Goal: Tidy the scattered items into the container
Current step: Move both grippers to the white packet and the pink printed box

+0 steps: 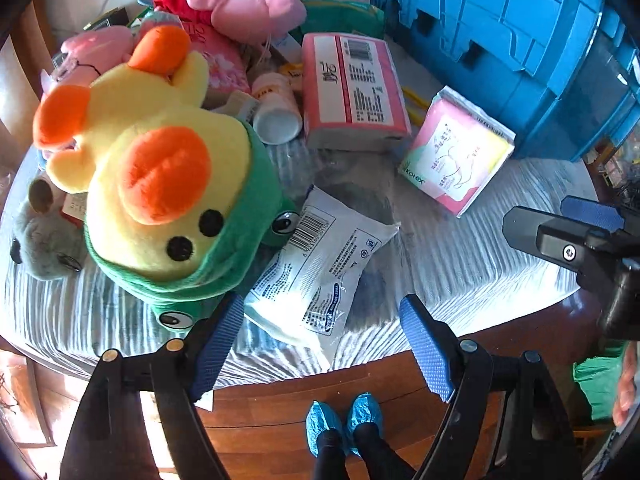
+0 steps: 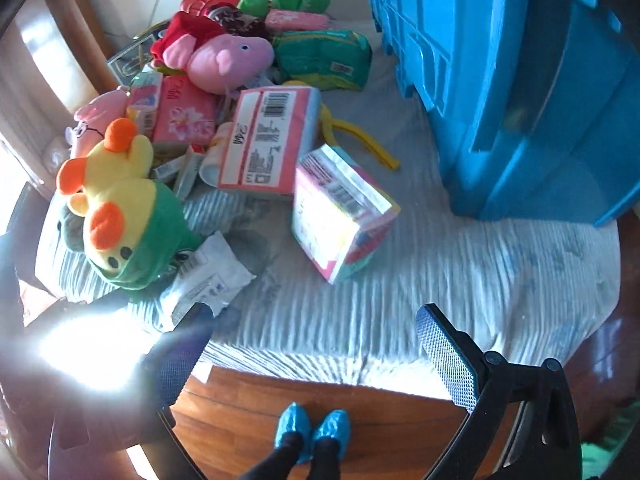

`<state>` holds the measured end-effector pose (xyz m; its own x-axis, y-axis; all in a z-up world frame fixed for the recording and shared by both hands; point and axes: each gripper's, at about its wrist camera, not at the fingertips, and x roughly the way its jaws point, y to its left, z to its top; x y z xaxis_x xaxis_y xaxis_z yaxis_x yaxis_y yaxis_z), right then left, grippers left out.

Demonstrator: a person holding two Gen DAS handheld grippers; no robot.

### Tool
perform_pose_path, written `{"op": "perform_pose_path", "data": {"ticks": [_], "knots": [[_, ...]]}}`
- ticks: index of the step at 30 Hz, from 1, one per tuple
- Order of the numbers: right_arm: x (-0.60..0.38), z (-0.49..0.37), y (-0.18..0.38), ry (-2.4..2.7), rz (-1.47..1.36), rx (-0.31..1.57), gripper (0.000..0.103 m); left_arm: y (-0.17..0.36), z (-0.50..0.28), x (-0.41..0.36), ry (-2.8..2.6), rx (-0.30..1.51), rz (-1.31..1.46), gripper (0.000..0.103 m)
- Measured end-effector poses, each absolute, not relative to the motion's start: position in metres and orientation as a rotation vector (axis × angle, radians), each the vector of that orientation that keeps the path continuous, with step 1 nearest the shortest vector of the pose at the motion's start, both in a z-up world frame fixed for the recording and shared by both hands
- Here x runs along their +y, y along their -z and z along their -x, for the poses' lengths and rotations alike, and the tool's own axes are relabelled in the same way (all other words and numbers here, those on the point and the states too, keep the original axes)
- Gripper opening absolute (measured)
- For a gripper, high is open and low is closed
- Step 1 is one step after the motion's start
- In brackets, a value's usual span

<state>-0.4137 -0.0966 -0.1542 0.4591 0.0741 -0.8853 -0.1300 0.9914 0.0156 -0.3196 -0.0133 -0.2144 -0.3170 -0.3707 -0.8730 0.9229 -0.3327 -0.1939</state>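
On grey ribbed mat (image 2: 360, 320), toys w/ blue crate (image 2: 540, 100) beside.

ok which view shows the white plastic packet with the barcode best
The left wrist view: the white packet lies close and unobstructed ahead of the open left gripper. In the right wrist view it is small, at the edge of the glare.

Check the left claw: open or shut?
Open. The left claw has its blue pads spread wide apart, empty, above the white packet.
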Motion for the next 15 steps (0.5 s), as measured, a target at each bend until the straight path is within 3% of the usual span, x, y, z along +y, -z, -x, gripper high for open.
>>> {"op": "perform_pose_path", "data": {"ticks": [11,15], "knots": [[-0.113,0.383,0.182,-0.147,-0.023,1.051,0.103,0.251,0.334,-0.042,1.717,0.932,-0.929,0.078],[-0.113,0.374,0.184,-0.275,0.057,1.040,0.103,0.243,0.349,-0.042,1.779,0.896,-0.922,0.058]]}}
